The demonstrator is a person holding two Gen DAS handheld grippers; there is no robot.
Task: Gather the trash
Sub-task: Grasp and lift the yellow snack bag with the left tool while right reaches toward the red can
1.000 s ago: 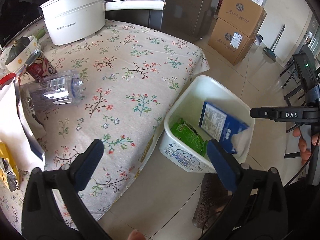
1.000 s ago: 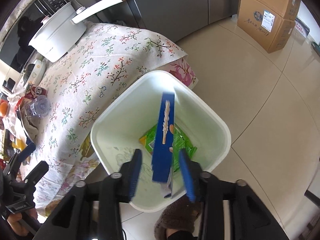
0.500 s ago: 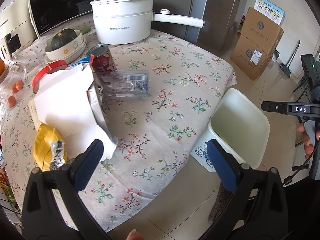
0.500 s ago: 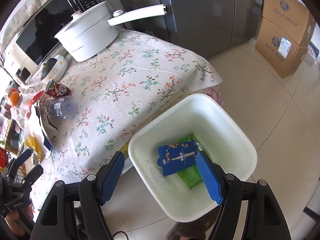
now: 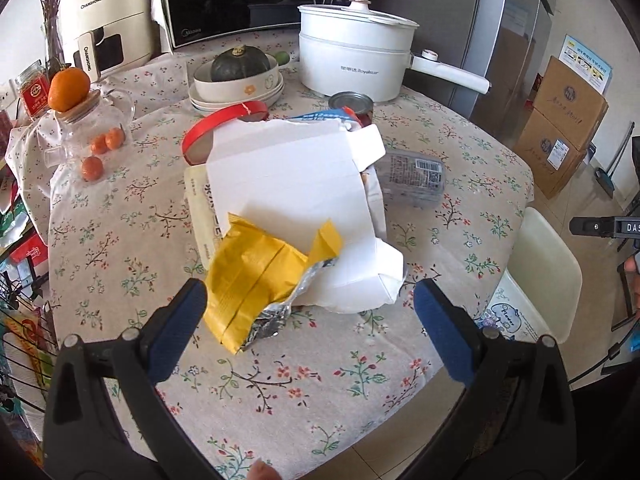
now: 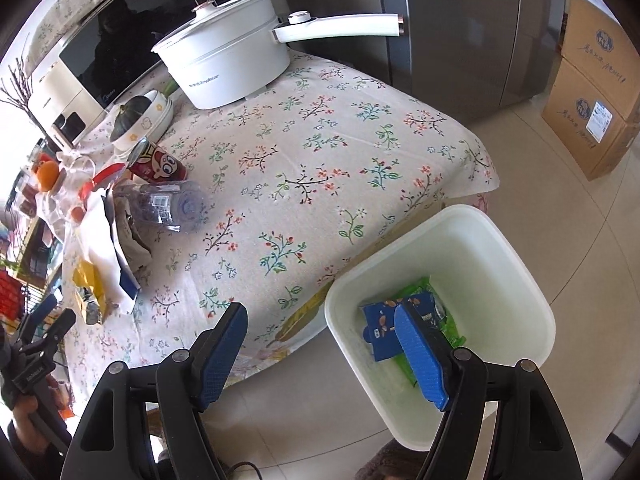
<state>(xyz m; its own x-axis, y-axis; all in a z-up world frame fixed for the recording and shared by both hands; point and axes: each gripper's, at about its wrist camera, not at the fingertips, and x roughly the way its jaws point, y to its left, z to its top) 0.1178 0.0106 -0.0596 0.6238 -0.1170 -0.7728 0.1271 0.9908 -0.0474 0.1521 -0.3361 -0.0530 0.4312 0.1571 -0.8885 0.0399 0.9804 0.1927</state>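
**Colours & patterns – bench, bin, trash**

- Bench cloth: beige w/ red, green & blue floral sprigs.
- Wrapper: yellow, silver foil inside.
- Carton: white.
- Can: red, cartoon face.
- Bottle: clear plastic, white label.
- Pot: white.
- Squash: dark green, in a cream bowl.
- Bin: cream-white; holds blue box & green packet.
- Fingers: blue pads, black frames.

One yellow wrapper, one white carton, one clear bottle, one red can; one bin with two packets.
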